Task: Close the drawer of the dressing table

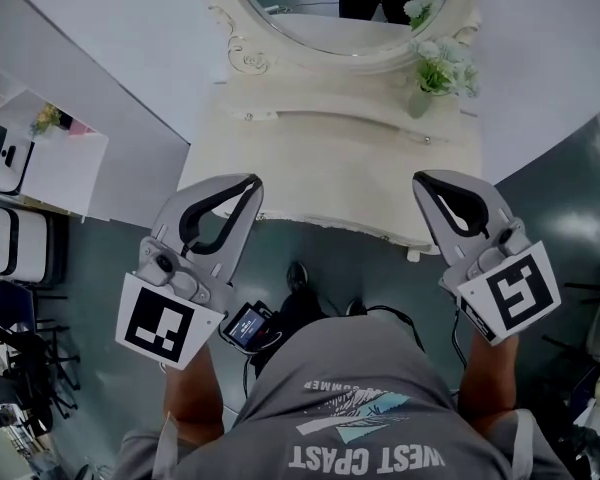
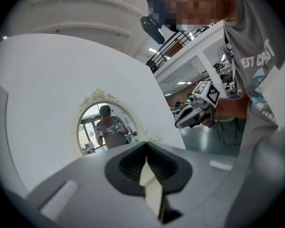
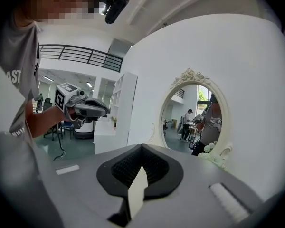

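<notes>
Grey T-shirt (image 1: 365, 436) print: prob. "WEST COAST". Qty 2: left gripper (image 1: 250, 184), right gripper (image 1: 422, 181), jaws closed, empty. 1 cream dressing table (image 1: 330, 158).

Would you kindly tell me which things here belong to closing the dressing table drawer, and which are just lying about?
For the job: dressing table; left gripper and right gripper, both shut and empty. The drawer itself cannot be made out from above.

Just about: oval mirror, vase of flowers, white cabinet.
</notes>
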The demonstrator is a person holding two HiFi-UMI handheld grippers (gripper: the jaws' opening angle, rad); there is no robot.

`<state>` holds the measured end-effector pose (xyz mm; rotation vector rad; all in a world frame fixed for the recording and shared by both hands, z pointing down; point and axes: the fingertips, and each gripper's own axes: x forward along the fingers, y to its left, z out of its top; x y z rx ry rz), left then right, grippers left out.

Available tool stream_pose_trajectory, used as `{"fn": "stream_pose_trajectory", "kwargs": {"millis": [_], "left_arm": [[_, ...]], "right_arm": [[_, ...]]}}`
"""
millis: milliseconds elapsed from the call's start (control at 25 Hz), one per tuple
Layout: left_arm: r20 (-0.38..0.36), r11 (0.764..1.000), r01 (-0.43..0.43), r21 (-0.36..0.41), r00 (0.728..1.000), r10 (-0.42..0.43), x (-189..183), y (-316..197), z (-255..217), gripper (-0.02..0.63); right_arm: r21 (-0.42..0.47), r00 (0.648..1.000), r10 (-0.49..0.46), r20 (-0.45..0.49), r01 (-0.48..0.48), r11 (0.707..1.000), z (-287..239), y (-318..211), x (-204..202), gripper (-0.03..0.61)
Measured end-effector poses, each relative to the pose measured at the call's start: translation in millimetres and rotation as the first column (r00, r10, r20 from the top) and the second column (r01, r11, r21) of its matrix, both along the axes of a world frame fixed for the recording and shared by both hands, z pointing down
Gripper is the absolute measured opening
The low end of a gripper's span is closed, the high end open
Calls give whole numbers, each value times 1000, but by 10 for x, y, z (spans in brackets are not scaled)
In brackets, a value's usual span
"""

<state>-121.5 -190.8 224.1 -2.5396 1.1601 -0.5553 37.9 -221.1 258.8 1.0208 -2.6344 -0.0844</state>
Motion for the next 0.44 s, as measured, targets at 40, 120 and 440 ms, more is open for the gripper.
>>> {"fn": "stream_pose_trajectory", "kwargs": {"millis": [40,120,440], "left_arm": [[1,1000,2,1,1000,-2,17,41,-6,3],[5,1000,6,3,1000,-6,48,114,-12,3],[14,1000,25,-4,1000,-24,166,356,11,3]], "right_arm": [[2,1000,-2,1,2,1000,-10,34,17,0],[7,1000,-5,2,5,1000,-26,92,50,0],[14,1000,-17,1,17,1000,-46,298,186,0]]}}
